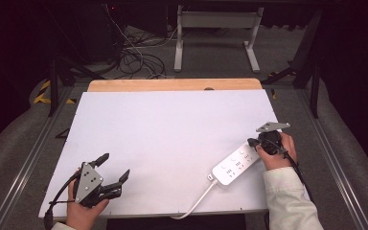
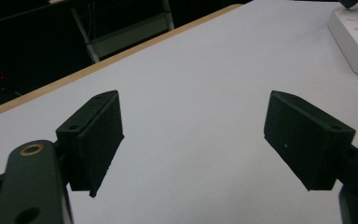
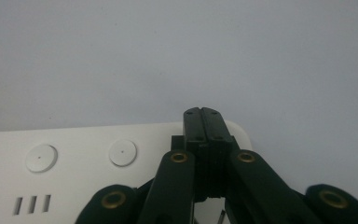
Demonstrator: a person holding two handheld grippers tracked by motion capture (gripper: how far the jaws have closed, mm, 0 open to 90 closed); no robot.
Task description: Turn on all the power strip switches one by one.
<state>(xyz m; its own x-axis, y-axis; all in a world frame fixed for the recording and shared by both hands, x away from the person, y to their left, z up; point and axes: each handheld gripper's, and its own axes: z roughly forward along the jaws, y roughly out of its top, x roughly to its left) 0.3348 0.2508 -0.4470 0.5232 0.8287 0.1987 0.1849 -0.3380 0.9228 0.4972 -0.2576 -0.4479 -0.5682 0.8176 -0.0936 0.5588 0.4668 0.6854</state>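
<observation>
A white power strip (image 1: pixel 235 165) lies at the right front of the white table (image 1: pixel 172 124), its cord (image 1: pixel 196 201) running off the front edge. My right gripper (image 1: pixel 253 143) is shut with nothing between its jaws, its tip over the strip's far end. In the right gripper view the closed jaws sit above the power strip (image 3: pixel 74 163), beside two round buttons (image 3: pixel 122 152). My left gripper (image 1: pixel 115 166) rests open near the front left corner, nothing between its fingers (image 2: pixel 98 135). A corner of the power strip (image 2: pixel 356 42) shows far right in the left gripper view.
A wooden strip (image 1: pixel 175 85) borders the table's far edge. Behind it stand a white table frame (image 1: pixel 215 36) and loose cables (image 1: pixel 134 57) on the floor. Metal rails (image 1: pixel 335 163) run along both sides.
</observation>
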